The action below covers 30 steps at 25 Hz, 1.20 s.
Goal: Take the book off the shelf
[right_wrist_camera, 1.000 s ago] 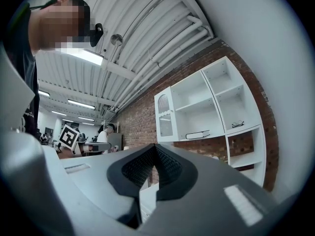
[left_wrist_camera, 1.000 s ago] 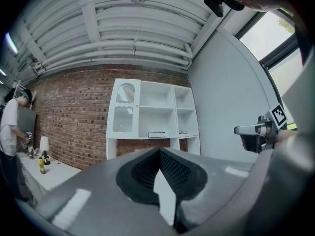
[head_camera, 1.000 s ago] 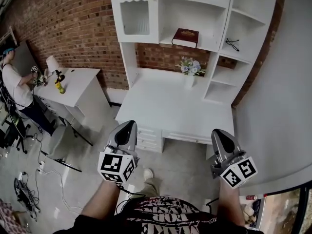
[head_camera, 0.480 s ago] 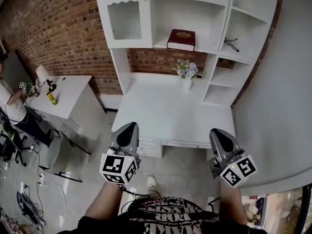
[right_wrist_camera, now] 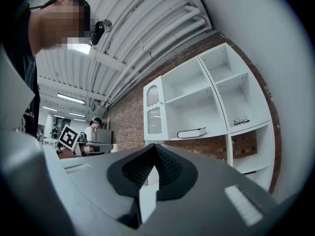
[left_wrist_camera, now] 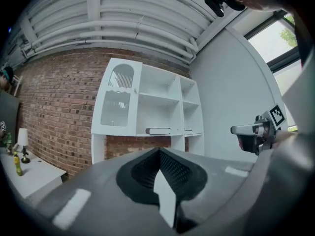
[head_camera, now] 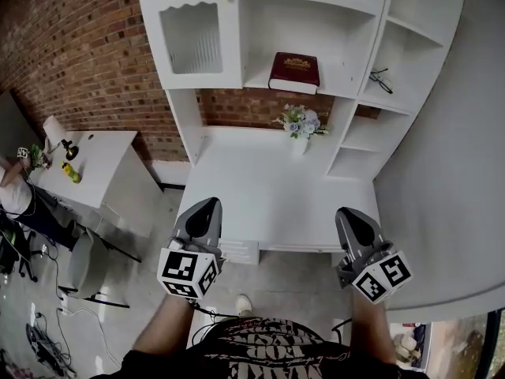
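The dark red hardcover book (head_camera: 294, 71) is lying flat, untouched, on the middle board of the white shelf unit (head_camera: 335, 30) at 12 o'clock. The left gripper (head_camera: 208, 205) at 7 o'clock and the right gripper (head_camera: 348, 212) at 5 o'clock are hanging well short of it, jaws pressed together on nothing (approach, grasp and lift all remaining). Versus a second ago, the shelf unit is looming larger and the white side desk (head_camera: 95, 164) is sliding toward 9 o'clock.

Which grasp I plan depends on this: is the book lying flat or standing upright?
Lying flat: the book rests closed on the shelf, dark red cover facing up in the head view.
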Each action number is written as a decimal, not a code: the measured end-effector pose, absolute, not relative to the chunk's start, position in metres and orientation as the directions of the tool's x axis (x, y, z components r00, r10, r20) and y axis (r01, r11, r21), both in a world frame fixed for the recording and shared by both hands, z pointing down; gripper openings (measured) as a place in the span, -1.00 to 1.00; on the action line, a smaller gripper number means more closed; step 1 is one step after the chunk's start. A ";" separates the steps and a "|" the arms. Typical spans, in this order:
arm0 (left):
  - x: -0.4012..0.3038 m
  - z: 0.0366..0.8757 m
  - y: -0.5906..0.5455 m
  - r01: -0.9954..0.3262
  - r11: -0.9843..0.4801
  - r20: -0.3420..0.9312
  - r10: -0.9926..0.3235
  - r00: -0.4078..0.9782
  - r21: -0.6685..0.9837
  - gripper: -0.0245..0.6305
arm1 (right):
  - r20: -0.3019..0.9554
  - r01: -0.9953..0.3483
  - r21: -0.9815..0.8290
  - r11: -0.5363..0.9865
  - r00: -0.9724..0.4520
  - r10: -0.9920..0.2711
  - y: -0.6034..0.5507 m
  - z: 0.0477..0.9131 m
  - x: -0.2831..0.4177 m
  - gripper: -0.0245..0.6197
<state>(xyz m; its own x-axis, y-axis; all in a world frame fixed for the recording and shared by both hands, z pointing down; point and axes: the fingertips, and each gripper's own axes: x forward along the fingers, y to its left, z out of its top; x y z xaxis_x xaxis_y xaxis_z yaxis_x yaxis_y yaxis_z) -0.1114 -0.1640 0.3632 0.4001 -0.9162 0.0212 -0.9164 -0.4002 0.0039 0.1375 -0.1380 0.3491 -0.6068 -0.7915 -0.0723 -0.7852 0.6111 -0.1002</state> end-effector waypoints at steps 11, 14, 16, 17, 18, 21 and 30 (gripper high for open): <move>-0.145 0.360 -0.225 -0.897 -0.441 0.006 -0.897 0.441 -0.011 -0.92 | -0.083 -0.815 -0.060 0.576 -0.571 -0.816 -0.194 0.333 0.102 -0.84; -0.159 0.362 -0.241 -0.895 -0.445 0.010 -0.896 0.445 -0.022 -0.92 | -0.079 -0.820 -0.049 0.571 -0.566 -0.820 -0.204 0.330 0.088 -0.84; -0.166 0.361 -0.249 -0.892 -0.453 -0.001 -0.892 0.453 -0.011 -0.92 | -0.071 -0.821 -0.037 0.570 -0.567 -0.821 -0.208 0.329 0.076 -0.84; -0.169 0.360 -0.252 -0.889 -0.457 -0.009 -0.889 0.457 -0.006 -0.92 | -0.067 -0.820 -0.029 0.571 -0.568 -0.820 -0.209 0.328 0.071 -0.84; -0.172 0.359 -0.254 -0.887 -0.462 -0.016 -0.887 0.462 -0.002 -0.92 | -0.063 -0.820 -0.021 0.572 -0.570 -0.819 -0.210 0.327 0.066 -0.84; -0.174 0.360 -0.260 -0.879 -0.476 -0.030 -0.879 0.475 0.012 -0.92 | -0.054 -0.823 0.004 0.568 -0.567 -0.822 -0.211 0.324 0.059 -0.84; -0.159 0.373 -0.280 -0.850 -0.526 -0.004 -0.851 0.526 0.031 -0.92 | -0.038 -0.845 -0.013 0.534 -0.533 -0.845 -0.223 0.324 0.065 -0.84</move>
